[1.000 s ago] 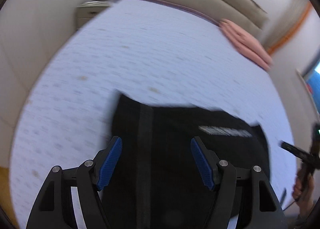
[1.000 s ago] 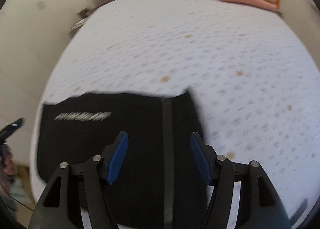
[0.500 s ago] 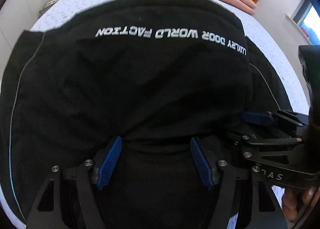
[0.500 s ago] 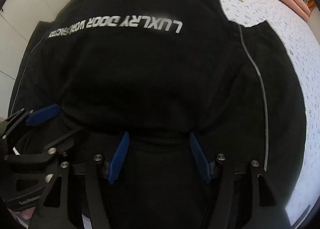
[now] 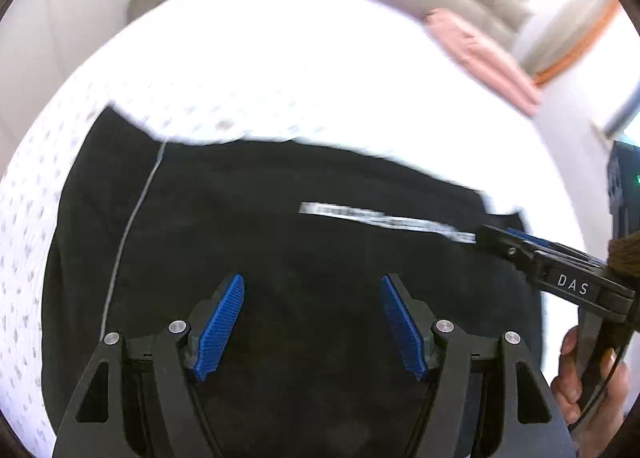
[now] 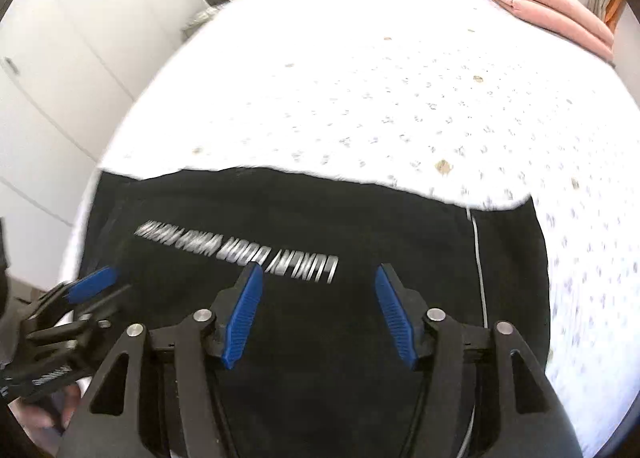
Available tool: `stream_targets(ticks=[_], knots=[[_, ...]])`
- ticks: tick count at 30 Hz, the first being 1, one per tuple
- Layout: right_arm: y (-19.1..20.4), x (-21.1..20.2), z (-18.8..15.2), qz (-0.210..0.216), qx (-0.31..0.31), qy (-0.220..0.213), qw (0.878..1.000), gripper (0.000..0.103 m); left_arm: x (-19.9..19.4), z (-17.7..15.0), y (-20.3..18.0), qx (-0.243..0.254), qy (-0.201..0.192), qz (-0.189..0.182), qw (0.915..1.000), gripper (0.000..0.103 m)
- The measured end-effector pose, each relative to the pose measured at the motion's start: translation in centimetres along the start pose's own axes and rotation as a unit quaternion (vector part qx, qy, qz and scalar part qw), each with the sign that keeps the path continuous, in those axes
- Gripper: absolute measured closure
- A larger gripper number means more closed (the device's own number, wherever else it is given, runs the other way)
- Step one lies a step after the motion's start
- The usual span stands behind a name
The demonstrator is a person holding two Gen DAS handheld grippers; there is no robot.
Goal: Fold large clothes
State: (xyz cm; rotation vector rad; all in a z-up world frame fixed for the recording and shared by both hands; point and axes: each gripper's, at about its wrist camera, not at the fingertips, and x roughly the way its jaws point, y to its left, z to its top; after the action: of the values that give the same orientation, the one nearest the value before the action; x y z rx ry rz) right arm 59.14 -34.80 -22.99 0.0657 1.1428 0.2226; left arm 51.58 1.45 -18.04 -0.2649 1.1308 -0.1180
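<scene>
The black garment (image 6: 304, 322) is spread on the bed (image 6: 360, 97), filling the lower half of both frames, long axis left-to-right. Left tongs (image 5: 312, 328) and right tongs (image 6: 318, 316) are held released, nothing gripped, directly above the cloth, neither judged nearer.

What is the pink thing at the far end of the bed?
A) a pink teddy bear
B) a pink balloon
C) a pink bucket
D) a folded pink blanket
D: the right wrist view shows a flat, folded pink blanket lying in layers at the far corner of the bed, beyond the black garment.
</scene>
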Motion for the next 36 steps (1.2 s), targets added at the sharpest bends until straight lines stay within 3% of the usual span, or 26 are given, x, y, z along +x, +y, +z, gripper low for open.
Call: stream_targets(ticks=[3, 6, 13, 19, 24, 27, 29, 31, 36], knots=[[0.3, 5.5, -0.4, 0.010, 0.018, 0.074, 0.997, 0.038, 2.6, 0.0, 0.9, 0.004, 0.016, 0.006, 0.9998, 0.030], [-0.4, 7.2, -0.7, 0.011, 0.026, 0.062, 0.998, 0.037, 4.1, -0.1, -0.1, 0.032, 0.017, 0.032, 0.9988, 0.025], [-0.1, 6.7, -1.1, -0.003, 0.017, 0.048, 0.999, 0.037, 4.5, -0.7, 0.0, 0.039, 0.009, 0.027, 0.9988, 0.022], [-1.0, 4.5, -1.5, 0.020, 0.031, 0.025, 0.999, 0.037, 1.8, -1.5, 0.7, 0.055, -0.005, 0.042, 0.9976, 0.022], [-3.8, -0.8, -5.1, 0.023, 0.075, 0.005, 0.997, 0.036, -2.5, -3.5, 5.3, 0.014, -0.032, 0.067, 0.9971, 0.022], [-4.7, -3.8, -8.2, -0.019, 0.070, -0.008, 0.997, 0.036, -3.3, -5.0, 8.2, -0.010, -0.029, 0.108, 0.9937, 0.022], [-5.7, -3.4, -10.2, -0.044, 0.083, 0.014, 0.995, 0.036, -1.3, -6.0, 11.3, -0.058, 0.012, 0.097, 0.9936, 0.021], [-6.6, -1.3, -11.7, -0.048, 0.095, 0.046, 0.993, 0.035, -0.7, -6.1, 12.6, -0.092, 0.011, 0.070, 0.9932, 0.017], [-6.6, -1.5, -10.2, -0.045, 0.080, 0.062, 0.994, 0.031, -2.0, -4.7, 12.1, -0.070, 0.012, 0.081, 0.9941, 0.016]])
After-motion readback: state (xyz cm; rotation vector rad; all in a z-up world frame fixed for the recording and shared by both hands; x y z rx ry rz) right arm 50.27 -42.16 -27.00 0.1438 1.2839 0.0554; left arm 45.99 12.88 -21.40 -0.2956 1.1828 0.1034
